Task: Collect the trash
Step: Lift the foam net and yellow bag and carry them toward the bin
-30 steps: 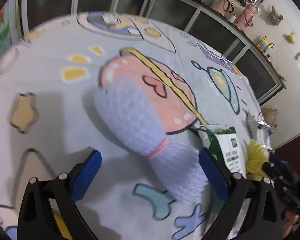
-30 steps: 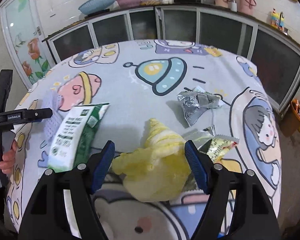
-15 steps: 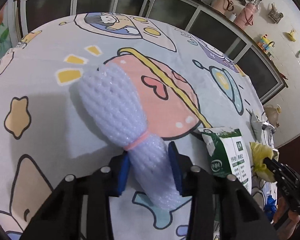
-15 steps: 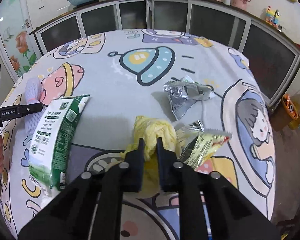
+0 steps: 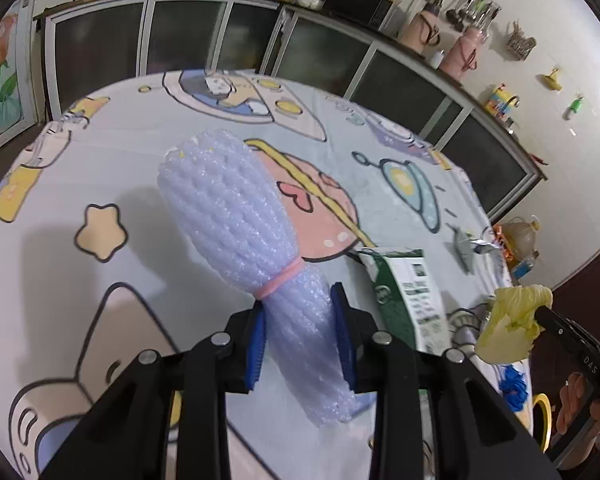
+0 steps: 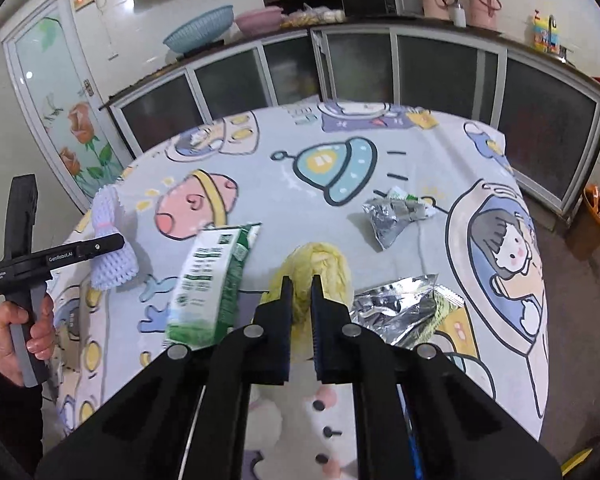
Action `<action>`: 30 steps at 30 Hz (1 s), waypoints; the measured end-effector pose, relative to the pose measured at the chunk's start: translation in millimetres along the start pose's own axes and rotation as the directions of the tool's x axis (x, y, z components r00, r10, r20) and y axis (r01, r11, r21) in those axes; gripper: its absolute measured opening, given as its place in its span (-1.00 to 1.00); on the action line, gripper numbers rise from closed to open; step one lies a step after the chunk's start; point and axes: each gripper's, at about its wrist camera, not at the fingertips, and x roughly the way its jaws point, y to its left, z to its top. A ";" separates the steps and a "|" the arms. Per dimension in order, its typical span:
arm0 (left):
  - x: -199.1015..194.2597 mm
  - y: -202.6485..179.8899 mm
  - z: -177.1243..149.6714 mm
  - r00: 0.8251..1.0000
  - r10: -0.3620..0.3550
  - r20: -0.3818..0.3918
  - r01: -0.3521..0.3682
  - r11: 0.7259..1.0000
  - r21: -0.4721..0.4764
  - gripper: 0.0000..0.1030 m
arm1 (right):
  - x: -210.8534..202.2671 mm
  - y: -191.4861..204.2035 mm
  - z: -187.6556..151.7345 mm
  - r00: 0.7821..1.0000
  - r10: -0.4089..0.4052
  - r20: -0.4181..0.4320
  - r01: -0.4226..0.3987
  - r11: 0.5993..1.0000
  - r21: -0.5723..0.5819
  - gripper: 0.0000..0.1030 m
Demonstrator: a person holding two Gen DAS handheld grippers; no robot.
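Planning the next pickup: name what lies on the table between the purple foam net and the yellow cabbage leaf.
The green-and-white packet lies flat between the foam net and the cabbage leaf, seen in the right wrist view.

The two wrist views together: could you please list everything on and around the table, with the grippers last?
foam net sleeve: 1, pale lilac with pink band, held above table's left side
yellow wad: 1, held over table's near middle
green-white packet: 1, lying between them
silver wrappers: 2, table's right half
tablecloth: 1, cartoon print
basins: 2, blue and pink, counter
left gripper: shut on sleeve
right gripper: shut on wad
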 end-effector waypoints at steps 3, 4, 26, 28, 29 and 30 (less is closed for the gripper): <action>-20.9 -4.2 -8.8 1.000 -0.014 0.023 0.013 1.000 0.022 -0.45 | -19.3 3.7 -4.3 1.000 0.012 0.023 -0.012 1.000 0.000 -0.83; -27.9 -6.2 -12.3 0.999 -0.019 0.030 0.018 0.999 0.032 -0.45 | -26.2 4.7 -6.0 0.999 0.013 0.032 -0.013 1.000 -0.002 -0.83; -62.3 -213.8 -99.2 0.944 -0.327 -0.047 0.318 0.863 0.392 -0.45 | -212.4 -96.1 -124.1 0.958 -0.215 0.191 0.186 0.969 0.163 -0.83; -57.0 -243.6 -111.8 0.932 -0.352 -0.085 0.353 0.831 0.429 -0.44 | -232.3 -114.0 -143.9 0.946 -0.261 0.192 0.222 0.954 0.204 -0.83; -53.8 -262.4 -120.4 0.923 -0.369 -0.110 0.377 0.810 0.450 -0.44 | -238.3 -120.3 -150.9 0.942 -0.277 0.190 0.235 0.947 0.219 -0.83; -51.0 -277.9 -127.7 0.916 -0.380 -0.130 0.395 0.791 0.468 -0.44 | -246.1 -128.2 -159.5 0.935 -0.302 0.189 0.254 0.937 0.239 -0.83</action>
